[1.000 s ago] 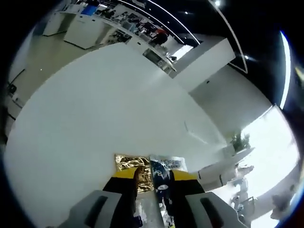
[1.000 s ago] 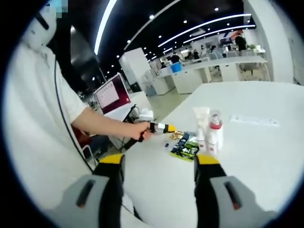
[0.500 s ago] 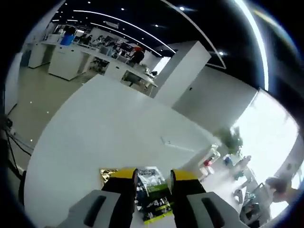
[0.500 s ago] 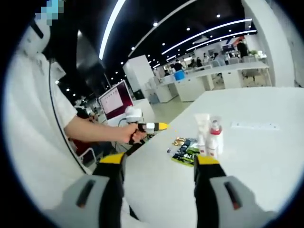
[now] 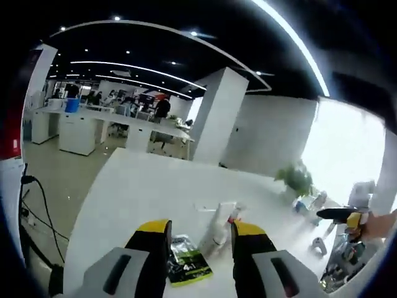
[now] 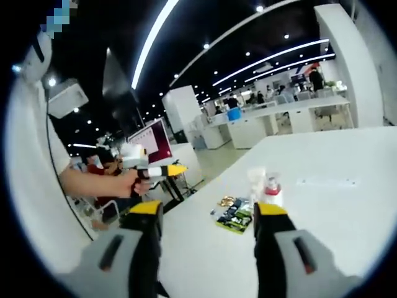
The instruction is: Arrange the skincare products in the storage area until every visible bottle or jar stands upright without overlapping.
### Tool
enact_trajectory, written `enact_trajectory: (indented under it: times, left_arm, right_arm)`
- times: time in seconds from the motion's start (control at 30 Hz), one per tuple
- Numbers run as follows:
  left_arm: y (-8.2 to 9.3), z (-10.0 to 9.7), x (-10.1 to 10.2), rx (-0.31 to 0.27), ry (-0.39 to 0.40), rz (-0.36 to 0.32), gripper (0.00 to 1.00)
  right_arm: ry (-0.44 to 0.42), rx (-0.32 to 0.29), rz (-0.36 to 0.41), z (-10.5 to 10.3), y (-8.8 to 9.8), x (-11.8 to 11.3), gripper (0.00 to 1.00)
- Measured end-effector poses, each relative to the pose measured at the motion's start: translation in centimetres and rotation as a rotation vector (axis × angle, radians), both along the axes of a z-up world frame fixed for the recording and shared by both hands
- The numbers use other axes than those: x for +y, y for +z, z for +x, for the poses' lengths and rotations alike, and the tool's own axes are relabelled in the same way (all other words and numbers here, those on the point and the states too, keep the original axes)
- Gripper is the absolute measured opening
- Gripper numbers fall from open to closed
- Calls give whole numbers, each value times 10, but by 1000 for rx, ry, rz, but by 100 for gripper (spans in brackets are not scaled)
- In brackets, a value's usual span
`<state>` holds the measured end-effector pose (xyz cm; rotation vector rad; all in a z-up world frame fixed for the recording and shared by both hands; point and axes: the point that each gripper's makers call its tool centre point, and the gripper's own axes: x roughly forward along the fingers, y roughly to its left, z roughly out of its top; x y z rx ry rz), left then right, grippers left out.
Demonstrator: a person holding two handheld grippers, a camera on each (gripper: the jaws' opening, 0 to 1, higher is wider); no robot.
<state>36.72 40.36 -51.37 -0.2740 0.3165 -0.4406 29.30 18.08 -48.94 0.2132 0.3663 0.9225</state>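
On the white table (image 5: 142, 186) a white tube (image 5: 221, 228) and a clear bottle with a red collar (image 5: 235, 215) stand upright side by side. A green and black sachet (image 5: 188, 267) lies flat in front of them. My left gripper (image 5: 200, 231) hovers open above the sachet, holding nothing. In the right gripper view the tube (image 6: 255, 180) and the bottle (image 6: 272, 190) stand behind the flat sachets (image 6: 234, 215), with a gold sachet (image 6: 226, 200) beside them. My right gripper (image 6: 208, 210) is open and holds nothing, well short of them. The left gripper (image 6: 156, 171) hangs in a hand off the table's left edge.
A flat white strip (image 6: 325, 182) lies on the table beyond the bottles. The right gripper (image 5: 347, 216) shows in a hand at the far right. A monitor (image 6: 152, 138) stands left of the table. Office desks and a white pillar (image 5: 214, 118) lie behind.
My left gripper has risen and tilted up from just over the sachets, so the tube and bottle have come into its view. The right gripper has barely moved.
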Motion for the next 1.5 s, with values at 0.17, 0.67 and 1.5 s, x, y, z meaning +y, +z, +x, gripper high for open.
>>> enact_trajectory:
  times: [0.17, 0.67, 1.5]
  left_arm:
    - [11, -31, -4, -38, 22, 31, 44]
    - [14, -87, -29, -104, 30, 128, 57]
    - [15, -97, -49, -203, 139, 151, 97]
  right_arm:
    - [-15, -25, -24, 6, -1, -9, 63]
    - [-112, -98, -91, -1, -11, -49, 74]
    - [-201, -98, -117, -13, -26, -75, 89]
